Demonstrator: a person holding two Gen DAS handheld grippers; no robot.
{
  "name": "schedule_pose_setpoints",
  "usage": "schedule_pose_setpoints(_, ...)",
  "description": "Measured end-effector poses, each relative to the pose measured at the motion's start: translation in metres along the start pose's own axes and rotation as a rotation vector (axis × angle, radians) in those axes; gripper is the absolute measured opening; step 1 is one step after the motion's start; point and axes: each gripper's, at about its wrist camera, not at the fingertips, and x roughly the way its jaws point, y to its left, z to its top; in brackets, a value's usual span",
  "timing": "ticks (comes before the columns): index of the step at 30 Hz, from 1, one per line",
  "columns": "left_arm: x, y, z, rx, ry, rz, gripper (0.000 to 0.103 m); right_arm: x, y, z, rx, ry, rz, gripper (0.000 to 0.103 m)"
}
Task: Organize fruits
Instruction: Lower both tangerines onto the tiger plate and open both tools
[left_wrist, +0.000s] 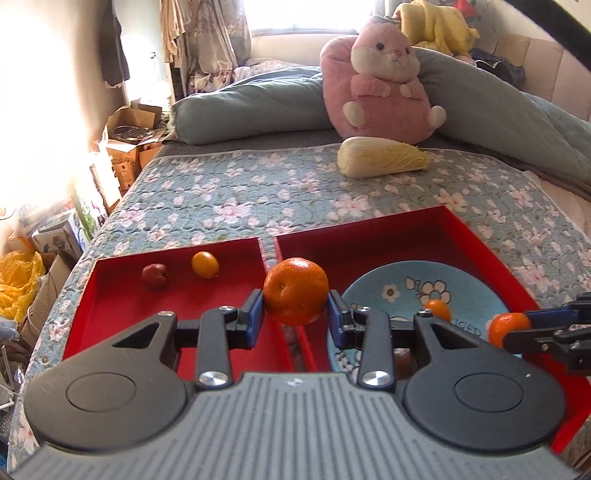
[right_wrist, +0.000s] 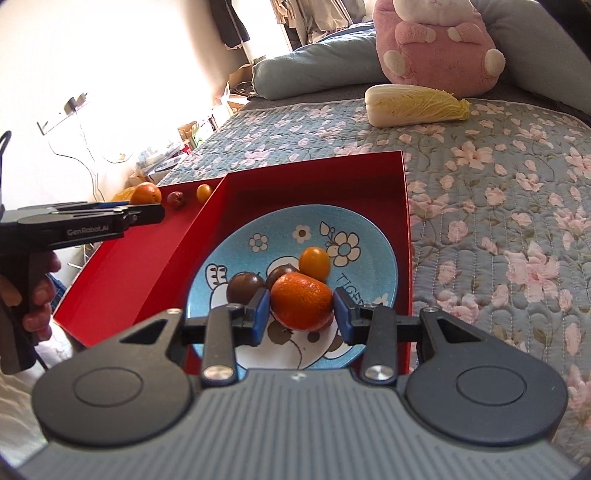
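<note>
My left gripper is shut on an orange, held above the divide between two red trays. The left red tray holds a dark red fruit and a small yellow-orange fruit. My right gripper is shut on a second orange over the blue flowered plate in the right red tray. On the plate lie a small yellow-orange fruit and two dark brown fruits. The left gripper also shows in the right wrist view.
The trays lie on a floral quilted bed cover. A napa cabbage and a pink plush toy sit further back, with grey-blue bedding behind. Cardboard boxes and bags stand on the floor at the left.
</note>
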Motion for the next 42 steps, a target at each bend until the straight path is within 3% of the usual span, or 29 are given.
schedule_pose_setpoints(10,0.03,-0.055,-0.005,0.063,0.063,-0.091,0.042,0.011,0.011,-0.007,-0.049,0.046,0.027,0.041)
schedule_pose_setpoints(28,0.063,-0.086,-0.012,0.15,0.137,-0.102,0.043,0.015,0.01,-0.017,-0.063,0.085,0.045,0.041)
schedule_pose_setpoints(29,0.062,-0.086,-0.012,0.155,0.135,-0.096,0.048,0.016,0.01,-0.017,-0.064,0.087,0.044,0.041)
schedule_pose_setpoints(30,0.061,-0.086,-0.013,0.154,0.13,-0.089,0.059,0.016,0.011,-0.017,-0.065,0.089,0.044,0.041)
schedule_pose_setpoints(32,0.059,-0.084,-0.013,0.147,0.116,-0.084,0.066,0.018,0.012,-0.017,-0.067,0.093,0.042,0.041)
schedule_pose_setpoints(42,0.039,-0.08,-0.004,0.136,0.075,-0.11,0.066,0.023,0.013,-0.015,-0.067,0.1,0.037,0.041)
